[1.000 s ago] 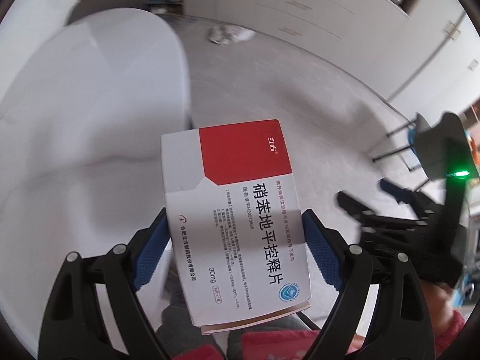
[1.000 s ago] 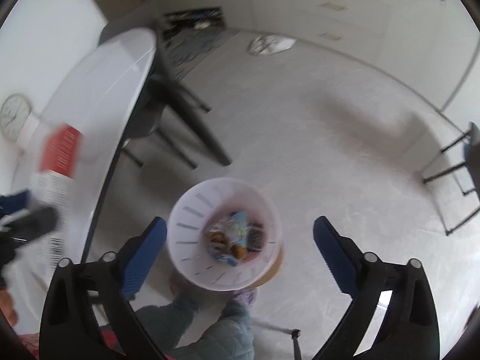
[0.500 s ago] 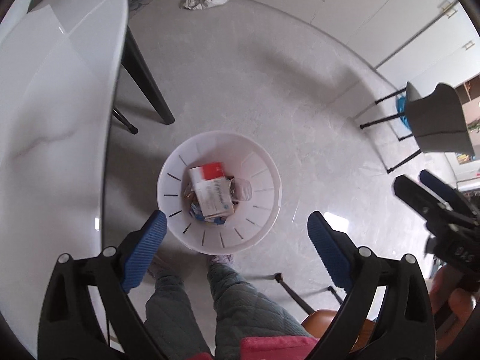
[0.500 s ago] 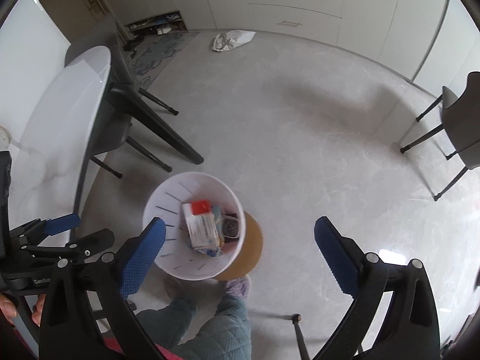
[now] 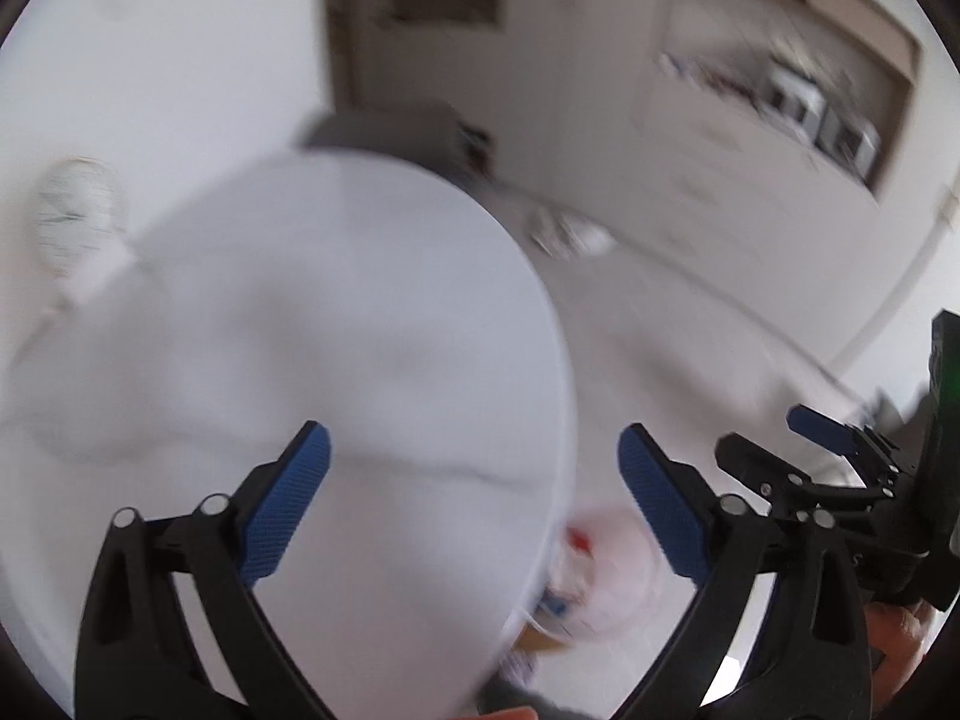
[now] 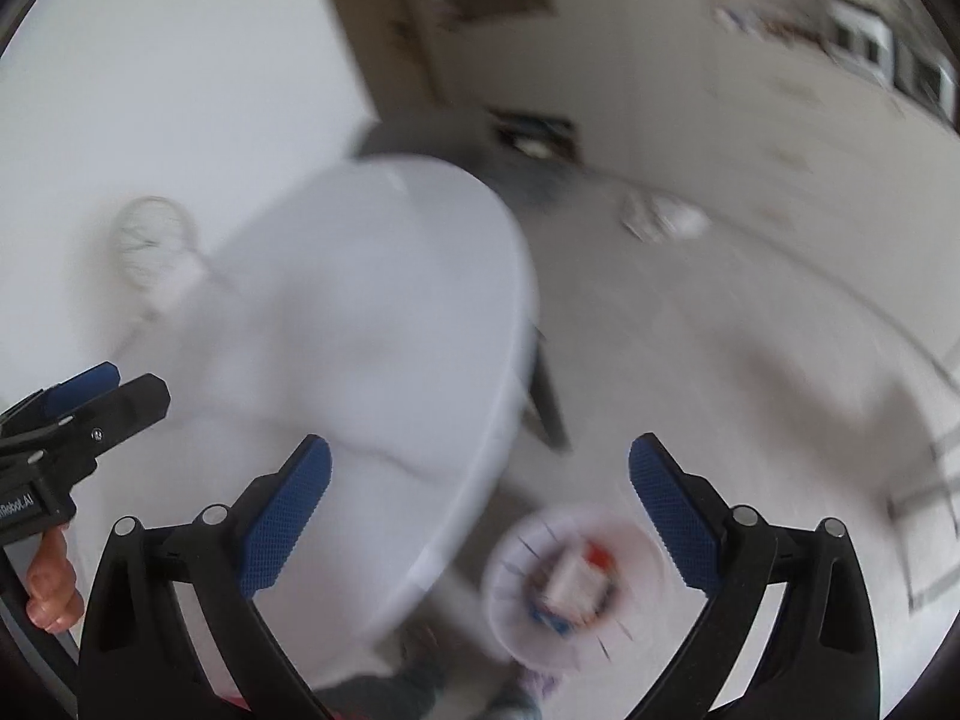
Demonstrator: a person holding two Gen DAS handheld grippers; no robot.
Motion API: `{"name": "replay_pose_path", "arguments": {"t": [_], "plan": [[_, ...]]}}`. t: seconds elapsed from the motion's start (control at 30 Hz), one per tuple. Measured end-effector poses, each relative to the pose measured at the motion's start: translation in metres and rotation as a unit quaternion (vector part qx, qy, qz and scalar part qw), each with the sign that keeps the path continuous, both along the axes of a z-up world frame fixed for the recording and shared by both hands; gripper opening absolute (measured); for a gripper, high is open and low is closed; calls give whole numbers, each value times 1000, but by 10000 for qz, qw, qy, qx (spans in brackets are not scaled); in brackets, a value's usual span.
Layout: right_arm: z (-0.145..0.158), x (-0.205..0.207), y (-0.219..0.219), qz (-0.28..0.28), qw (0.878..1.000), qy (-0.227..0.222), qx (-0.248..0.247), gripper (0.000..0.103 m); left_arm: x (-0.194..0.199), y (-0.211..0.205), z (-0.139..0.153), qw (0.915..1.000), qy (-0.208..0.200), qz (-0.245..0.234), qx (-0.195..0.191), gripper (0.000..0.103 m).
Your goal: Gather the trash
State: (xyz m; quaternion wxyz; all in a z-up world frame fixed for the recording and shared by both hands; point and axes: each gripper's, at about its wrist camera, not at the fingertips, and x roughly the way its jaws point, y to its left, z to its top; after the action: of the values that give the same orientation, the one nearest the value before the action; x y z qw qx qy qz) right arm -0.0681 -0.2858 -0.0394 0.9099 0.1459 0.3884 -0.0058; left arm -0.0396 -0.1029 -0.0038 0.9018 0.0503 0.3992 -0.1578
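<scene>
Currently the left gripper (image 5: 474, 498) has its jaws opening, nothing between them, aimed over the white table (image 5: 336, 324). The right gripper (image 6: 480, 504) is spread wide, also empty. The red-and-white box (image 6: 579, 576), probably the carton, lies in the white bin (image 6: 516, 552) on the floor, below and between the right fingers; heavy blur.

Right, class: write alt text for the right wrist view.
Blurred fisheye view: the right gripper stands open and empty above a white table and a white trash bin on the floor, a red-and-white box inside it.
</scene>
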Motion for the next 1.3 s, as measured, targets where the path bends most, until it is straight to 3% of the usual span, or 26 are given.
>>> {"name": "replay_pose_path", "arguments": {"t": [0.1,0.17,0.37,0.47,0.67,0.8,1.07,1.3], "plan": [[53,25,37,373,9980,-498,-52,101,2,46,48,9965,-564,608,-28,95],[94,40,62,612,9939,-911,-119,101,3,76,85,9895,-1002,1036,-39,95],[202,50,103,755,9753,-2025,-452,101,4,133,172,9683,-1804,1692,-346,95],[232,46,115,834,9680,-2293,-585,101,-5,148,200,9570,-2102,1933,-513,95],[243,31,123,808,9642,-2432,-683,101,-18,150,208,9512,-2183,2100,-581,95],[236,27,126,650,9656,-2342,-926,101,-20,144,196,9562,-2046,2033,-494,95],[231,26,125,623,9686,-2246,-865,101,-14,140,182,9642,-1779,1904,-497,95],[227,20,124,541,9692,-2266,-801,101,-14,136,179,9669,-1776,1769,-487,95]]}}
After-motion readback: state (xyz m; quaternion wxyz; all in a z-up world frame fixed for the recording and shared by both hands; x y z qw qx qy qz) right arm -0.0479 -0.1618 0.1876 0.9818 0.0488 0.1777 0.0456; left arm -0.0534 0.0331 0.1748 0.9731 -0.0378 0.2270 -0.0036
